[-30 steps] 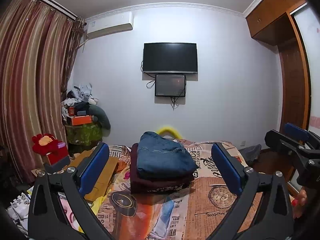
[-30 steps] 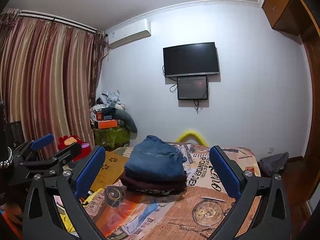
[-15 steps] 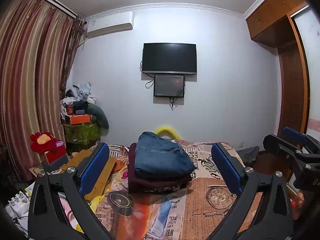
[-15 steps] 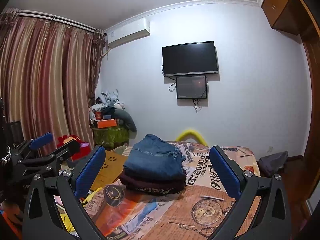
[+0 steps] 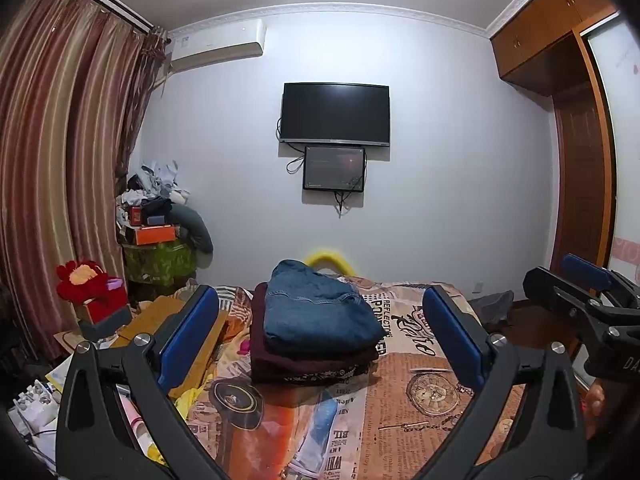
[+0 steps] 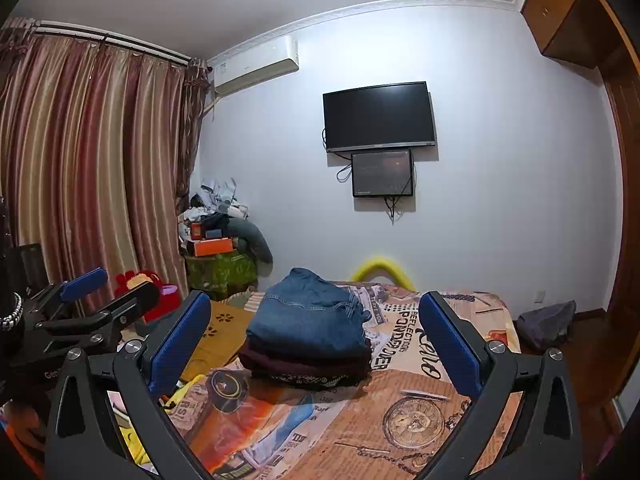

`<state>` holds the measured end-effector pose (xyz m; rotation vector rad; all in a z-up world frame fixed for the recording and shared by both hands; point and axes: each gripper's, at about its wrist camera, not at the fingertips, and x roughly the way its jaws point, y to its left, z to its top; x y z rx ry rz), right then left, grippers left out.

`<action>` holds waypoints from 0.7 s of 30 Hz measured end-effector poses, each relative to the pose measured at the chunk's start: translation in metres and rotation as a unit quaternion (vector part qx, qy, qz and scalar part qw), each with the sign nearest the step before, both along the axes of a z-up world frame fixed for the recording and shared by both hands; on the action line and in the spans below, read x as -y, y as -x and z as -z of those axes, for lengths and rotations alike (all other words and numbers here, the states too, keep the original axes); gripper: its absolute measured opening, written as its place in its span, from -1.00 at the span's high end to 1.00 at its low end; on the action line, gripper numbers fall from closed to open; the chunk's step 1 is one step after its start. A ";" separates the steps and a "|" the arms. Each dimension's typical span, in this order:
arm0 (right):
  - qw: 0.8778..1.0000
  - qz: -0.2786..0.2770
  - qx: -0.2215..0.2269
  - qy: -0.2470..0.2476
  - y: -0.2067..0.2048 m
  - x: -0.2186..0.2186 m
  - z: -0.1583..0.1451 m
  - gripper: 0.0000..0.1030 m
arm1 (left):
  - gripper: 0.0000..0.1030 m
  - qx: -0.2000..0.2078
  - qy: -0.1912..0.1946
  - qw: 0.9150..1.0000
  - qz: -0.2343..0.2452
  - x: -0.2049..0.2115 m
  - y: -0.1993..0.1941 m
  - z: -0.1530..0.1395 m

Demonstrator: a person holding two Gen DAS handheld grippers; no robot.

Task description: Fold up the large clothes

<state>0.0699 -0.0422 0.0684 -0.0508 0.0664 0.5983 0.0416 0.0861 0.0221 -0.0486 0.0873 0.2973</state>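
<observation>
Hovering over the near end of the bed, the left tongs (image 5: 320,344) are standing wide apart with nothing between the blue pads (image 5: 188,336). The right tongs (image 6: 316,344) are doing the same thing, spread wide and holding nothing. Each one is showing up in the other's picture, off to the side, so they are floating next to each other and not touching.

Just under the tongs, the bedspread (image 5: 420,400) is lying flat, orange and tan, with clocks and newspaper words printed on it. Yellow and white bits are peeking out past the left edge of the bed, below the left pad.

A little farther ahead, right between the pads, the pile of folded clothes (image 5: 312,328) is sitting on the bed. Blue jeans (image 6: 308,320) are resting on top, a dark red piece (image 5: 304,360) is lying under them, and a dark patterned piece is sticking out at the very bottom. The pile is well apart from both tongs.

Farther off to the left, a red stuffed toy (image 5: 86,284) is sitting on a box by the striped curtains (image 5: 60,160). Behind the pile, something yellow and curved (image 6: 382,270) is poking up past the far end of the bed. On the far wall straight ahead, a black TV (image 5: 335,114) is hanging with a smaller screen (image 5: 334,168) under it.
</observation>
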 end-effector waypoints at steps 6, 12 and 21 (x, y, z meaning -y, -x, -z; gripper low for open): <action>1.000 0.000 -0.001 0.001 0.000 0.000 0.000 -1.00 | -0.99 0.001 0.001 1.000 0.004 0.001 -0.001 0.000; 1.000 0.001 -0.003 0.000 -0.001 -0.001 0.000 -1.00 | -0.99 -0.002 0.010 1.000 0.009 0.000 -0.003 0.000; 1.000 0.004 -0.001 0.001 -0.002 -0.002 0.000 -1.00 | -0.99 -0.004 0.008 1.000 0.009 0.001 -0.004 0.002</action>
